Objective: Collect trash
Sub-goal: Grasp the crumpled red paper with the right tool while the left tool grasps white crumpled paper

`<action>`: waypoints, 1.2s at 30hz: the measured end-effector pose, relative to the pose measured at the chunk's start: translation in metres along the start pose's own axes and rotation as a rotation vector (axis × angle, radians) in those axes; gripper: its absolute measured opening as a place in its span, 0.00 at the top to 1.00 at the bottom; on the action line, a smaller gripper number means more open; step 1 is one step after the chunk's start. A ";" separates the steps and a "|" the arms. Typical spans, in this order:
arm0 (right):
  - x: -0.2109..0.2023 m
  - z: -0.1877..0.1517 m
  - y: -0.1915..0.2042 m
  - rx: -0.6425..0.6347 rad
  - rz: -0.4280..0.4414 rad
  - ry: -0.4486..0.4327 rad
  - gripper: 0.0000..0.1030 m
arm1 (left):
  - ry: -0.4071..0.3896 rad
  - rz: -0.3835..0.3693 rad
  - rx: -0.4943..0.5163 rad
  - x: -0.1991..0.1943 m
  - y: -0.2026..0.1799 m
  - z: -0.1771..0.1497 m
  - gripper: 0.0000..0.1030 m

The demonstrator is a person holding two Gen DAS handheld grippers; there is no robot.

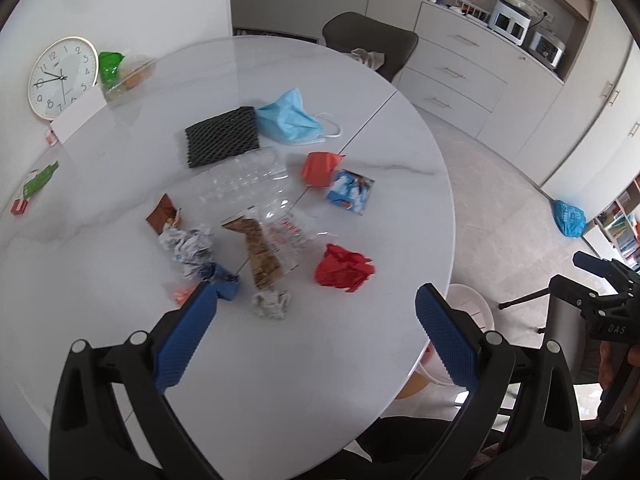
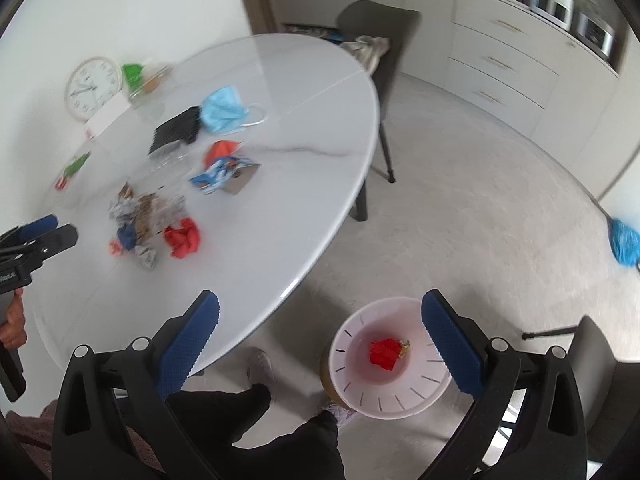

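Note:
Trash lies on the white round table: a red crumpled paper, a grey paper ball, a brown snack wrapper, a blue mask and a black mesh pad. My left gripper is open and empty above the table's near edge, just short of the grey ball. My right gripper is open and empty above the floor, over a pale pink trash bin holding a red scrap. The table's trash also shows in the right wrist view, with the red paper.
A wall clock, a white card and green items stand at the table's far left. A dark chair stands behind the table. A blue bag lies on the floor. The person's legs are beside the bin.

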State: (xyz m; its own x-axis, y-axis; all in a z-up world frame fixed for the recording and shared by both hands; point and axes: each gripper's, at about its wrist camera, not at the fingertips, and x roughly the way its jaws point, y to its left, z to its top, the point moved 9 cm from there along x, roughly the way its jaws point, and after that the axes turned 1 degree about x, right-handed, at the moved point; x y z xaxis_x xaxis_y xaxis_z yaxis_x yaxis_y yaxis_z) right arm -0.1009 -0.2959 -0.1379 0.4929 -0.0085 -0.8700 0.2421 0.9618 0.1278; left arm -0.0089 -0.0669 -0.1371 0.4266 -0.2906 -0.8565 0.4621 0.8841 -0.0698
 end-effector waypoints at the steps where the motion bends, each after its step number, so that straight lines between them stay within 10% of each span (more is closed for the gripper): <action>1: 0.002 0.001 0.006 -0.014 0.008 0.003 0.02 | 0.002 0.001 -0.003 0.000 0.002 -0.001 0.07; 21: 0.116 0.027 0.153 -0.323 0.145 0.103 0.03 | 0.103 0.026 -0.051 0.039 0.063 -0.036 0.08; 29: 0.179 0.014 0.184 -0.479 0.106 0.203 0.27 | 0.149 0.015 -0.061 0.060 0.079 -0.047 0.07; 36: 0.188 0.002 0.187 -0.524 0.092 0.247 0.68 | 0.179 -0.019 -0.039 0.081 0.075 -0.047 0.07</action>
State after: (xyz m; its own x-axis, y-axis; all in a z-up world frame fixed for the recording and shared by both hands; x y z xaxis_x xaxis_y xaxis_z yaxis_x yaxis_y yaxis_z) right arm 0.0387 -0.1178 -0.2764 0.2677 0.0853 -0.9597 -0.2687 0.9632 0.0106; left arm 0.0240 -0.0073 -0.2359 0.2712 -0.2404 -0.9320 0.4366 0.8937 -0.1034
